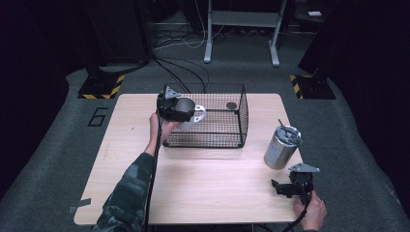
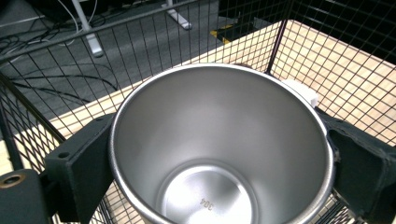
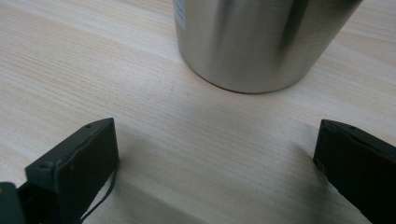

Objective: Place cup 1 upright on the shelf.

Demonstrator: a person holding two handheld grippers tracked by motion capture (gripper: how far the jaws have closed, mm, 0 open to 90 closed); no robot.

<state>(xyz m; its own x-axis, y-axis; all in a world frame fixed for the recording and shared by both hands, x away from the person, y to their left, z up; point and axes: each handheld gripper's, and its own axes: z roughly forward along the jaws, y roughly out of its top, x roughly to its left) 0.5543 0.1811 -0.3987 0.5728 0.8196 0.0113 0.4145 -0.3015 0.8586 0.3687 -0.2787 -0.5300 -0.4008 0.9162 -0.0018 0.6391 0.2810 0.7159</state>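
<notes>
My left gripper [image 1: 185,110] is shut on a steel cup [image 1: 184,105] with a white handle [image 1: 199,114], held over the left end of a black wire basket [image 1: 240,121]. In the left gripper view I look straight into the cup [image 2: 219,140], clamped between both jaws, with the white handle [image 2: 301,92] at its far rim and basket mesh [image 2: 327,70] all around. My right gripper [image 1: 284,187] rests near the table's front right, open. Its jaws stand wide apart on the wood [image 3: 215,154], a short way in front of a steel tumbler [image 3: 257,42].
The tumbler [image 1: 282,147] stands upright right of the basket, with a lid and a straw. A small dark round thing [image 1: 232,105] lies in the basket's far right part. The wooden table [image 1: 203,188] sits on grey carpet; cables and a desk frame [image 1: 241,29] lie beyond.
</notes>
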